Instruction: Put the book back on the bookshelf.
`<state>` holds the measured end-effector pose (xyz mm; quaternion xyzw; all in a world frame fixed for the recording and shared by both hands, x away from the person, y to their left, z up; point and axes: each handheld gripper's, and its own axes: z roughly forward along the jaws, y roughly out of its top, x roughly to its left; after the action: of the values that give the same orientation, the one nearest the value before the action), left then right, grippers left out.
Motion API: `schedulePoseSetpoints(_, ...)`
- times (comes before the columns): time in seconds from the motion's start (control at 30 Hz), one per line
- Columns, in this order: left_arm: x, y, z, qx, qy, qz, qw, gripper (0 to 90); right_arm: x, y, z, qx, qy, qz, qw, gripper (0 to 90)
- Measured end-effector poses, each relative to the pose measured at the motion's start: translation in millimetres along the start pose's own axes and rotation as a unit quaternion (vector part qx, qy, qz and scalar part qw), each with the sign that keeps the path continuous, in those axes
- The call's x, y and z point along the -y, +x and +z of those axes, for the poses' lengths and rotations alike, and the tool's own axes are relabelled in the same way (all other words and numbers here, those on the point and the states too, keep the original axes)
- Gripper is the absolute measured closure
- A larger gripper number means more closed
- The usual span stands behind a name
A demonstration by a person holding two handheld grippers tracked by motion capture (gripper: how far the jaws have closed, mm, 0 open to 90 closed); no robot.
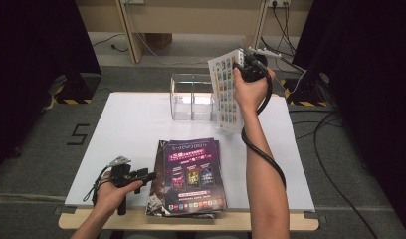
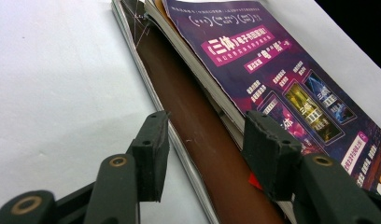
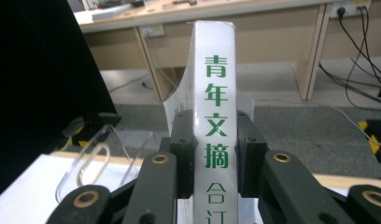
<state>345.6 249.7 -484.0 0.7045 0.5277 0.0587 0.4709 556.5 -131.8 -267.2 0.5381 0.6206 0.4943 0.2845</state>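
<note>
L gripper (image 1: pixel 150 175) sits low near the worktop's (image 1: pixel 131 124) front-left corner, jaws apart w/ nothing clamped, pointing at the left edge of the magazine stack (image 1: pixel 188 177) lying at front-centre (purple cover on top, brown one under it). Clear acrylic holder (image 1: pixel 191 97) stands at the back edge, centre. R gripper (image 1: pixel 241 67) is up in the air over the back-right, clenched on the white book's (image 1: pixel 225 92) spine (green characters), book hanging upright just right of the holder.

Held book (image 3: pixel 215 135): glossy white paper spine. Magazine stack (image 1: pixel 191 174): glossy paper covers. Box (image 1: pixel 191 97), upper centre of frame: clear smooth plastic. Table (image 1: pixel 126 129): matt white. Pads (image 2: pixel 151 154): matt black, rough-edged.
</note>
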Motion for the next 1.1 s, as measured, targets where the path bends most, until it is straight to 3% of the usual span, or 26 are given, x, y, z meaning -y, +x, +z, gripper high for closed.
schedulePoseSetpoints(0.3, -0.6, 1.0, 0.9, -0.001, -0.003, -0.002, 1.0, 50.3, -6.0, -4.0, 10.3, -0.017, -0.03, 0.012, 0.9993, 73.7)
schedulePoseSetpoints(0.57, 0.0, 0.6, 2.7, 0.001, 0.003, -0.001, 1.0, 50.3, 9.5, -16.8, 16.2, -0.002, -0.016, 0.024, 0.9996, 73.6)
schedulePoseSetpoints(0.8, 0.1, -0.4, 3.8, 0.002, 0.002, 0.001, 1.0, 50.3, 12.7, -18.0, 16.5, -0.001, -0.024, 0.017, 0.9996, 73.5)
schedulePoseSetpoints(1.03, 0.1, 0.1, 1.8, 0.002, 0.004, 0.001, 1.0, 50.3, 16.2, -12.9, 3.9, 0.01, -0.024, 0.0, 0.9997, 72.6)
schedulePoseSetpoints(1.1, -0.2, -0.2, 0.3, 0.003, 0.001, 0.001, 1.0, 50.3, 21.6, -7.0, -15.6, 0.008, -0.02, -0.018, 0.9996, 72.3)
